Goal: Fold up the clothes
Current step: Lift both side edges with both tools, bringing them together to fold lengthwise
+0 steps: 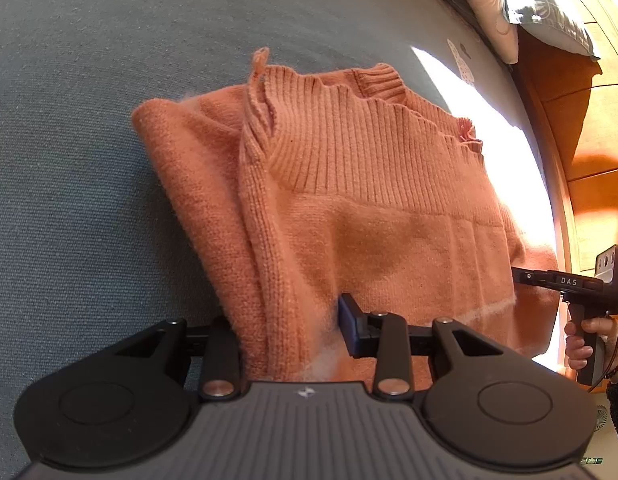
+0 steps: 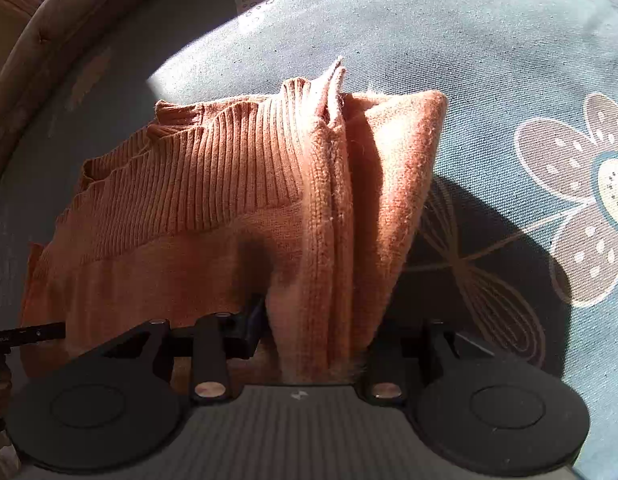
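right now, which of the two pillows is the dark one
The dark grey pillow with a white pattern, farthest right; the pale pink pillow sits left of it.

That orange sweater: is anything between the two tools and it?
Nothing visible. The left tool and the right tool each already have a fold of the orange sweater between their fingers, on the blue-grey cover.

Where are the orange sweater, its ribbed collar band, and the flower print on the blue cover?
orange sweater [image 1: 389, 248], left wrist view, plain knit body.
ribbed collar band [image 2: 213, 176], right wrist view, middle of the ribbing.
flower print [image 2: 589, 200], right wrist view, brown petals on the cover.
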